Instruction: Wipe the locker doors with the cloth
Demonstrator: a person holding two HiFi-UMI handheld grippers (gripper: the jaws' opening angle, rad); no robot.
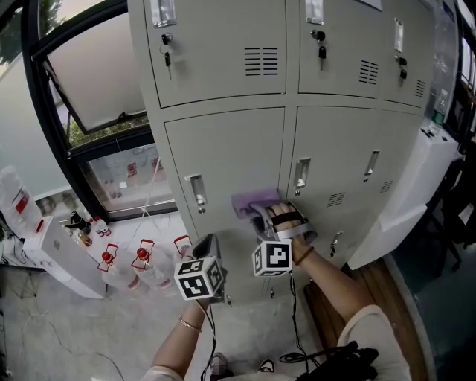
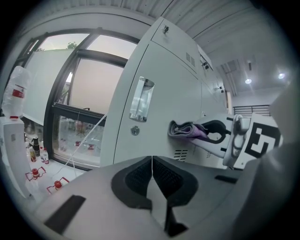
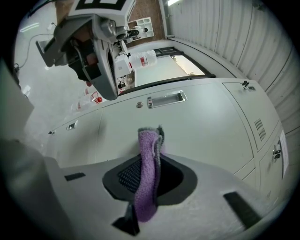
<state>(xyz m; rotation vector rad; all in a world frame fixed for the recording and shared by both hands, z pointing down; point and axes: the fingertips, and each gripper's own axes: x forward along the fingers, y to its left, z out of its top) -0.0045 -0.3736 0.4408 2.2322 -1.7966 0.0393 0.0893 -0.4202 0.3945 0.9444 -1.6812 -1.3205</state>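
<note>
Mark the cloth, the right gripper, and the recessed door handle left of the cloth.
cloth (image 3: 149, 173): right gripper view, middle of the purple fold.
right gripper (image 2: 201, 131): left gripper view, tips clamping the cloth.
door handle (image 1: 196, 192): head view, middle of the recess.

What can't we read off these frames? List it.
1. Lowest locker doors: head view, mostly behind the left tool, right tool and arms.
2. Top-row label holders: head view, cut by the top edge.
3. Full size of the cloth: every view, folded up in the right tool.
4. Print on the floor bottles: head view, too small.
</note>
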